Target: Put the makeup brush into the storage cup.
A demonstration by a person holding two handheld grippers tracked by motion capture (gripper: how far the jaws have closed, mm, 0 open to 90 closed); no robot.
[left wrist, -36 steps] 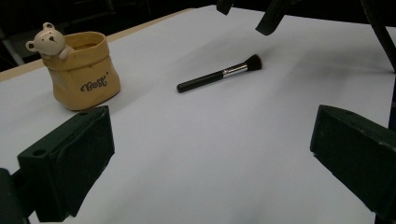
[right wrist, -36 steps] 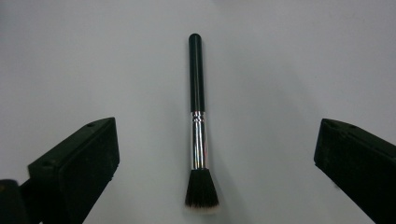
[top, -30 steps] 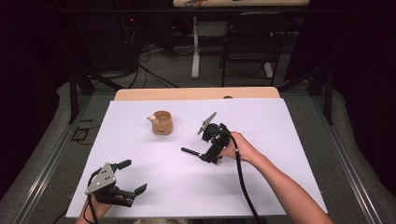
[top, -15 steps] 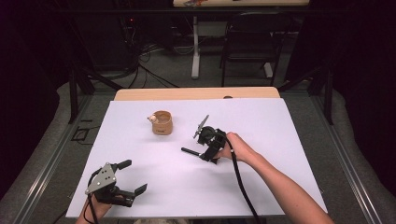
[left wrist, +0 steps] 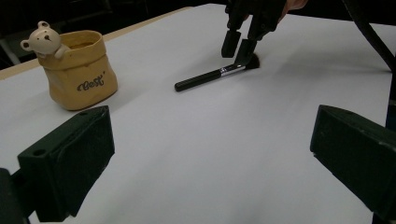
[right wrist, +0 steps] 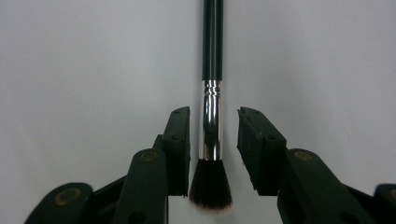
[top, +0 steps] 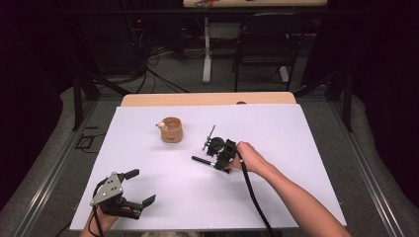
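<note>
The makeup brush [right wrist: 212, 116] now sits between your right gripper [right wrist: 214, 135]'s lowered, narrowly parted jaws, six o'clock end first, ready for closing.

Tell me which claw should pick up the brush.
Right. The right claw already straddles the brush, jaws open either side of its ferrule; the left claw sits far off.

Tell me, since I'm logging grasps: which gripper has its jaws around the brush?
The right gripper: its jaws straddle the brush at its metal collar. The left gripper hovers open, away.
</note>
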